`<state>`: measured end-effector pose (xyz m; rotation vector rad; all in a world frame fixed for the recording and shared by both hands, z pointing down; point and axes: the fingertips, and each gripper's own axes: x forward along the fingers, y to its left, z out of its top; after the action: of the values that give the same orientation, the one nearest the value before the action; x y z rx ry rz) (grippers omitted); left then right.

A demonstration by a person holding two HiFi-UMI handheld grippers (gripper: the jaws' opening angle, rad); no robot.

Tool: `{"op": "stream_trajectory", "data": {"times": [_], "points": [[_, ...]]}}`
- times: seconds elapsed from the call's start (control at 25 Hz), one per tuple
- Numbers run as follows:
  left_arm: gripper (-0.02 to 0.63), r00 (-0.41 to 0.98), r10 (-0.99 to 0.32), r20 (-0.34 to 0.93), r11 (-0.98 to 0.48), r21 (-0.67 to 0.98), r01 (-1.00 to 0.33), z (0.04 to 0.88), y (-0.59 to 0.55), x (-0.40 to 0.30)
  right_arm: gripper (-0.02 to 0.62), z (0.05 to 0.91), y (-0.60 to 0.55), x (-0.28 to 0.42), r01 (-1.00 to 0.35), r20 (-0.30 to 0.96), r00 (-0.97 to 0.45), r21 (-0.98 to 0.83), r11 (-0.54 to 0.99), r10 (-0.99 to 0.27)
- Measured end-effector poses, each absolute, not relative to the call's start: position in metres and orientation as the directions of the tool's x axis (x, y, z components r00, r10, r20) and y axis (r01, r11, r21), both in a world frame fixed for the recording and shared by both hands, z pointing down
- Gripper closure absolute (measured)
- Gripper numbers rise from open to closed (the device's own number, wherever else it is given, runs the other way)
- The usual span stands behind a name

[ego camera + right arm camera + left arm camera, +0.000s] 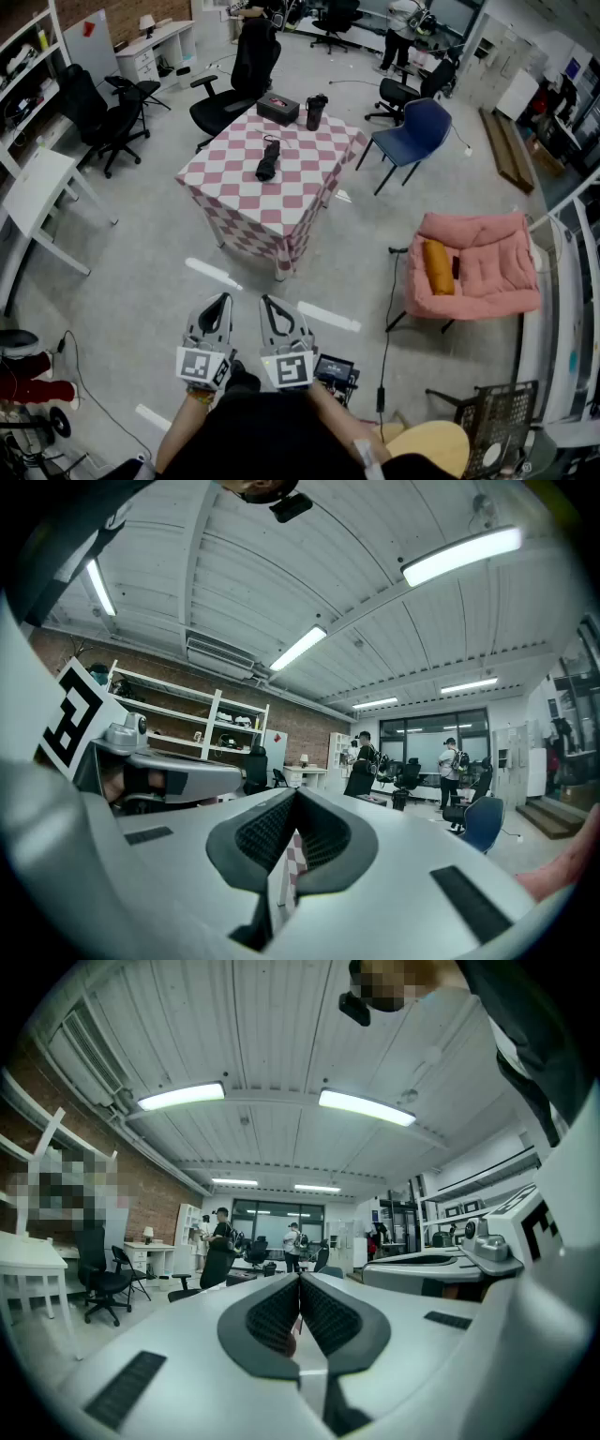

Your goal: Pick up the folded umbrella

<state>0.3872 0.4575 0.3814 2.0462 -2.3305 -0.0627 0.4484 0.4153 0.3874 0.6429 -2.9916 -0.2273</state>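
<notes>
The folded black umbrella [268, 158] lies on the pink-and-white checkered table [236, 187] in the middle of the room, seen only in the head view. Both grippers are held level side by side, well short of the table and over the floor. My left gripper [224, 300] is shut with nothing between its jaws, and its pads meet in the left gripper view [299, 1281]. My right gripper [268, 302] is also shut and empty, its pads closed together in the right gripper view [294, 797]. A strip of the checkered cloth shows just past the right pads.
A black box [277, 109] and a black mug [315, 111] stand at the table's far edge. Black office chairs [234, 80] and a blue chair [414, 132] ring the table. A pink cushioned seat [480, 265] with an orange bolster [437, 267] sits right; a white desk [36, 192] left.
</notes>
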Motion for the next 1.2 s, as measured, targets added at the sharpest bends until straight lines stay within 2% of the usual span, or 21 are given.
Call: {"op": "stream_trajectory", "data": {"times": [0.6,1.2], "points": [[0.592,-0.092,-0.996,-0.01,0.091,0.061,-0.994,0.378,0.46,0.372,0.578,0.384,0.417,0.437,-0.445,0.03,-0.889,0.175,0.878,-0.456],[0.592,0.012,-0.999,-0.043,-0.013,0.034,-0.999,0.372,0.45,0.293,0.578,0.39,0.42,0.357,-0.504,0.042,-0.855,0.177,0.846,-0.518]]}}
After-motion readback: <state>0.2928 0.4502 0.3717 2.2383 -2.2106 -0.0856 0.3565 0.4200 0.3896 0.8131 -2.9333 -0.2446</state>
